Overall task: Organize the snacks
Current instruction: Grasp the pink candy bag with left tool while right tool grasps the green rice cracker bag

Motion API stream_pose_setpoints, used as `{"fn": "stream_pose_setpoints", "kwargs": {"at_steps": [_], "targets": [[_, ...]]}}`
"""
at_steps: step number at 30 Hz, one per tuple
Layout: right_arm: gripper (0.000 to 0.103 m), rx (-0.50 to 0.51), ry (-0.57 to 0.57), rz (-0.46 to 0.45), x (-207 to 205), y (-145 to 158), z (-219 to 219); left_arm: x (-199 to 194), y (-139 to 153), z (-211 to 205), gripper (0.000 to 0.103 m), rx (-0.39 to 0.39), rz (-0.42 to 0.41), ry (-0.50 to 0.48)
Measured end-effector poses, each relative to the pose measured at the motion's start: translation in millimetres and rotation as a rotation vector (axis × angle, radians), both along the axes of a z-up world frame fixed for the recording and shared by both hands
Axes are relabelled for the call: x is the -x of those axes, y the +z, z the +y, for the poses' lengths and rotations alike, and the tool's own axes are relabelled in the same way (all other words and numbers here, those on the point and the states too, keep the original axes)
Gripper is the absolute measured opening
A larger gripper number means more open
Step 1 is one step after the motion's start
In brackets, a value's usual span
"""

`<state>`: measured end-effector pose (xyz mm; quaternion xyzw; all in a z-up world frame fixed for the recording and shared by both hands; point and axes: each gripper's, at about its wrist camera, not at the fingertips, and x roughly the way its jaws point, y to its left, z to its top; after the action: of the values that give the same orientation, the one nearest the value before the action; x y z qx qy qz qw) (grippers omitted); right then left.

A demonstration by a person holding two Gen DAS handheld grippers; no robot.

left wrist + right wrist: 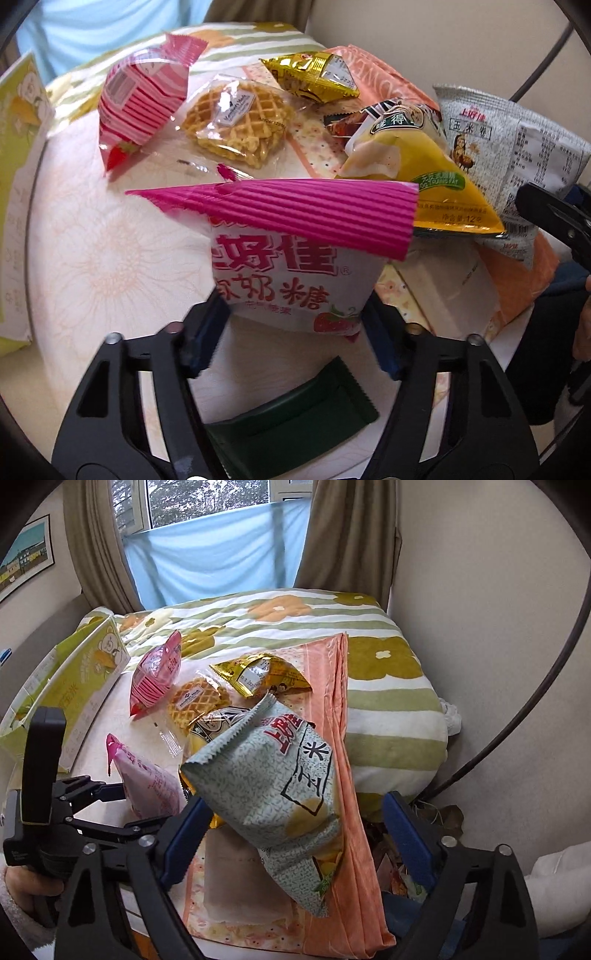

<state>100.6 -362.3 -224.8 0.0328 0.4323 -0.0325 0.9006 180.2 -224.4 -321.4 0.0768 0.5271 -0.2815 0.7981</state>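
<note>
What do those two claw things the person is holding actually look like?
Both the left gripper and the right gripper are black angular frames with slotted cut-outs and silver screw heads at the joints. Their fingers carry blue pads. The right wrist view shows the left tool's upright black handle and a fuzzy pale sleeve cuff.

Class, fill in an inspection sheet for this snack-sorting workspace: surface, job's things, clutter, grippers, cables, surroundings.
Surface: floral white tabletop, orange cloth on it.
Job's things: pink-topped white candy bag; grey-white corn snack bag; clear-wrapped waffle; gold packet; yellow bag; pink striped pouch.
Clutter: green carton.
Grippers: left gripper around candy bag; right gripper open.
Cables: dark cable along wall.
Surroundings: striped quilt, curtains, window.
</note>
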Motion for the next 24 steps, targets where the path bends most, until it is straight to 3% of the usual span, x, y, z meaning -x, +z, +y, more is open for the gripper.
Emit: {"fn": "stream_pose_setpoints", "kwargs": {"at_steps": [4,7,14,24], "targets": [[0.085,-0.006,0.014,0.005,-3,-6,2,-1,0,0,0.056,-0.004,-0.003,-0.005],[0.077,0.000,0.021,0.007,-4,-6,6,-2,1,1,0.053,-0.004,-0.002,0.001],[0.061,0.004,0.030,0.021,-8,-11,7,-5,4,5,0.053,0.004,0.013,0.021],[0.046,0.013,0.014,0.026,-4,-12,8,1,22,6,0.052,0.005,-0.017,0.007]]}}
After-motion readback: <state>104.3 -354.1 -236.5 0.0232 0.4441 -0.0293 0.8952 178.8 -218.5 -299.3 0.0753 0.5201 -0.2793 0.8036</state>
